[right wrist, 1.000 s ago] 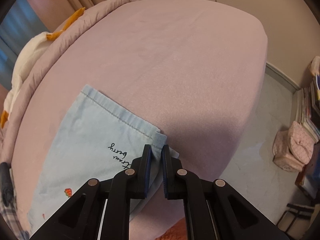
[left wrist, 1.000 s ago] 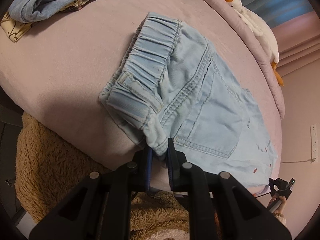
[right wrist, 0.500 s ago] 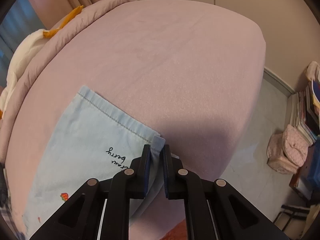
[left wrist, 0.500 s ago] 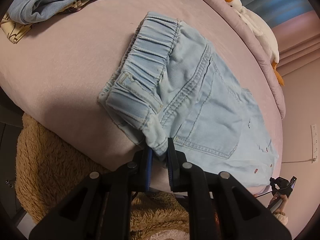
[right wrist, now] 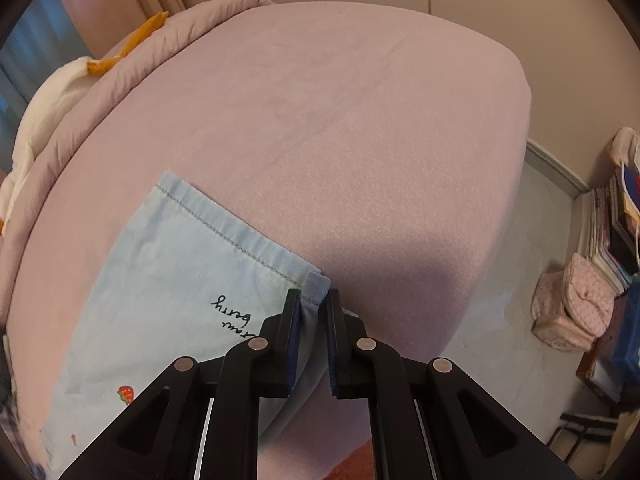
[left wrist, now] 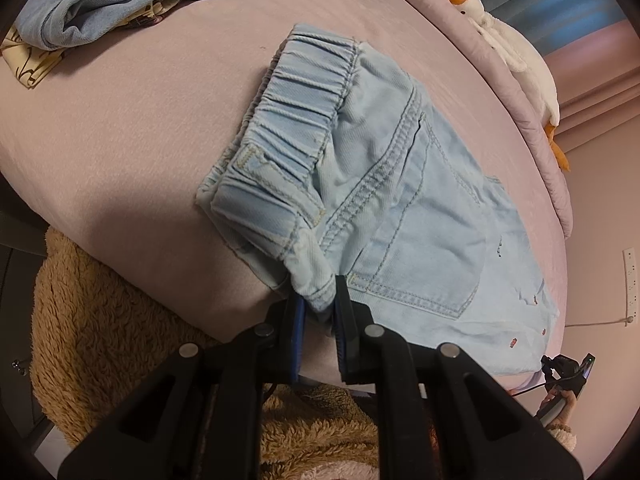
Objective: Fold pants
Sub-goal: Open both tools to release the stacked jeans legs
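Light blue denim pants [left wrist: 400, 200] lie flat on the pink bed [left wrist: 140, 120], near its front edge, already doubled lengthwise with the back pocket up. Left gripper [left wrist: 318, 304] has its fingers pinching the near corner of the elastic waistband; right gripper [right wrist: 314, 312] has its fingers pinching the near corner of the leg hem, beside the black script print. Step in hand looks like the crosswise fold, hem to waist or the reverse. To do it well: lift both pinched corners together, keep the near edge taut, carry one end over the other and line up the edges before letting go. The far corners are not held, so they may drag or skew. Around: a heap of other clothes [left wrist: 120, 4] at the far left, well apart; a white plush duck [left wrist: 512, 44] along the rolled quilt at the far side; a brown fleece blanket [left wrist: 100, 340] below the bed edge. Nothing lies on the pants' path.
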Demonstrator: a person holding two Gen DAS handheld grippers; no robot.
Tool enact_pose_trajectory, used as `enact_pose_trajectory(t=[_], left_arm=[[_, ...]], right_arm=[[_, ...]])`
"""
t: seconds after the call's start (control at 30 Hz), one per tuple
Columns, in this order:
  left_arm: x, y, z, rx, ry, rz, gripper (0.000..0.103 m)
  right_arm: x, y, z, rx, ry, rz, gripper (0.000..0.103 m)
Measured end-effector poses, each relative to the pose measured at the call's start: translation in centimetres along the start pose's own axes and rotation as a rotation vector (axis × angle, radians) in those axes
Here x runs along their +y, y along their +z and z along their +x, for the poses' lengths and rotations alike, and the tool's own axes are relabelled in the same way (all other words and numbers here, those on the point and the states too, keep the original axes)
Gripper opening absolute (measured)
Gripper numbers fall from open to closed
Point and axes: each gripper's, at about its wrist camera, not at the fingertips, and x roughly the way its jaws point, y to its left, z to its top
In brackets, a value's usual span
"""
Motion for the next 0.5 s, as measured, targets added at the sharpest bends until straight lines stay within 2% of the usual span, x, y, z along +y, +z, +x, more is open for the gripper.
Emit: enact_pose_trajectory(t=[0.13, 0.23, 0.27, 0.3, 0.37, 0.4, 0.47, 0.5], left_arm=[[-0.2, -0.1, -0.1, -0.001, 0.013, -0.010, 0.013], [-0.5, 0.1, -0.4, 0.059, 0.031, -0.038, 0.017], [-0.4, 0.2, -0.6, 0.090, 0.023, -0.052, 0.025], [-0.3, 0.3, -1.3, 0.106, 0.002, -0.061, 0.028], [-0.2, 0.5, -3.4, 0.061, -0.027, -0.046, 0.035], [-0.1, 0.6, -4.3, 0.034, -0.023, -0.034, 0.039], [0.1, 1.2, -6.6, -0.045, 0.006, -0.015, 0.066], [0.2, 1.8, -7.7, -0.096, 0.009, -0.005, 0.072]], right_arm=[[-0.4, -0.2, 0.0, -0.005, 0.020, 0.013, 0.007], [-0.7, -0.8, -0.7, -0.017, 0.008, 0.019, 0.011], [-0.6, -1.1, -1.1, -0.016, -0.010, 0.022, 0.024], [-0.5, -1.4, -1.4, -0.002, -0.052, 0.021, 0.050], [-0.3, -2.0, -2.5, -0.008, -0.108, 0.017, 0.073], [0.0, -2.2, -3.5, -0.033, -0.100, -0.001, 0.073], [1.3, -2.2, -5.4, -0.060, -0.068, -0.031, 0.073], [2.2, -2.2, -6.2, -0.068, -0.042, -0.046, 0.073]])
